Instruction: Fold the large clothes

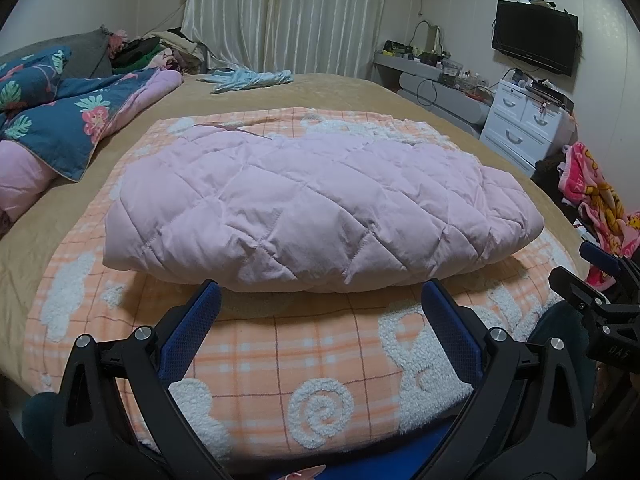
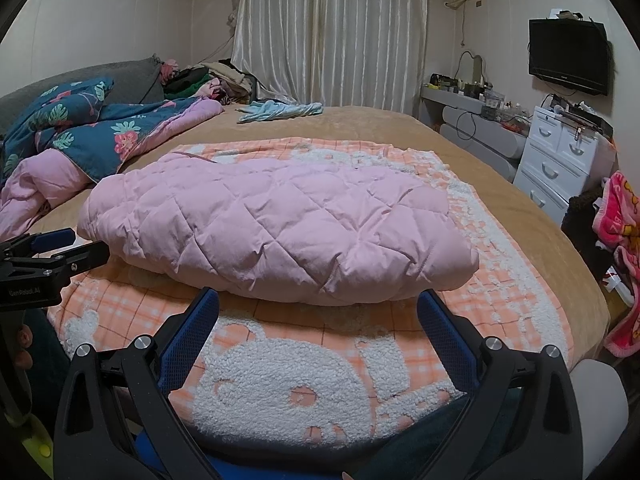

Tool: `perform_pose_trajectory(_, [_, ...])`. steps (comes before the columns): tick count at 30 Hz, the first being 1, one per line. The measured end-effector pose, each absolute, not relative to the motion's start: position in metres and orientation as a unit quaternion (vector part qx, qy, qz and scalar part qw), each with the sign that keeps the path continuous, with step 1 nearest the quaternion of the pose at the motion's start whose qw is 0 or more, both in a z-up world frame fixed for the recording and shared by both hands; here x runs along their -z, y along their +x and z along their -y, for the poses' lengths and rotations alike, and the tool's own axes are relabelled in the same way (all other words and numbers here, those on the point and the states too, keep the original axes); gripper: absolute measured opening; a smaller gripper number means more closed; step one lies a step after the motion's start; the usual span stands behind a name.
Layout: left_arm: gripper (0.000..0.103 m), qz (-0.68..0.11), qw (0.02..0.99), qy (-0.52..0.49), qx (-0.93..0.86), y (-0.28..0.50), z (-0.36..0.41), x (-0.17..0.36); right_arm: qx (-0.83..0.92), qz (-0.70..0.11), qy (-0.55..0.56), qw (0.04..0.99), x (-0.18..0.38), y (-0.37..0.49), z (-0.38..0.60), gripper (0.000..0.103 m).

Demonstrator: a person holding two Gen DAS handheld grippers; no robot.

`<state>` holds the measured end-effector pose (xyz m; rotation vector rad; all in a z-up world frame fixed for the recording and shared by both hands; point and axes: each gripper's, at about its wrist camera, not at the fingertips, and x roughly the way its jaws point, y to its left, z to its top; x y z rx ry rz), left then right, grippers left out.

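Note:
A pink quilted jacket (image 1: 312,204) lies folded into a thick bundle on an orange plaid blanket (image 1: 288,356) with white fleece figures. It also shows in the right wrist view (image 2: 276,228) on the same blanket (image 2: 280,384). My left gripper (image 1: 322,304) is open and empty, just short of the bundle's near edge. My right gripper (image 2: 318,308) is open and empty, also just in front of the bundle. Each gripper shows at the edge of the other's view: the right one (image 1: 592,276), the left one (image 2: 60,252).
The blanket lies on a tan bedspread (image 1: 340,92). A blue floral quilt (image 1: 60,116) is heaped at the left, a light blue garment (image 1: 248,78) lies at the far side. White drawers (image 1: 524,124), a wall TV (image 1: 536,42) and a pink towel (image 1: 596,196) are at the right.

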<state>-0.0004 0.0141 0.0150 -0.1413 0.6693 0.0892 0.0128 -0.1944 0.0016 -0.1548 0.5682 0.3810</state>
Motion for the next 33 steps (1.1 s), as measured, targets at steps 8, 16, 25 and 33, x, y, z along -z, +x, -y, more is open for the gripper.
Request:
perform_pose_trajectory(8, [0.094, -0.328, 0.941, -0.068, -0.047, -0.0009, -0.0142, -0.0155, -0.187, -0.279, -0.076, 0.939, -0.0025, 0.0119, 0.1946, 0.099])
perform_pose_trajectory(16, [0.094, -0.329, 0.941, -0.068, -0.047, -0.0015, -0.0143, -0.0164, -0.186, -0.28, -0.077, 0.939, -0.0026, 0.0102, 0.1952, 0.099])
perform_pose_trajectory(25, [0.094, -0.329, 0.941, -0.068, -0.048, -0.0035, -0.0152, -0.0171, -0.186, -0.279, -0.078, 0.939, -0.0027, 0.0098, 0.1947, 0.099])
perform_pose_trajectory(33, [0.094, -0.329, 0.941, -0.07, -0.042, -0.0044, -0.0153, -0.0167, -0.183, -0.279, -0.079, 0.939, -0.0018, 0.0088, 0.195, 0.099])
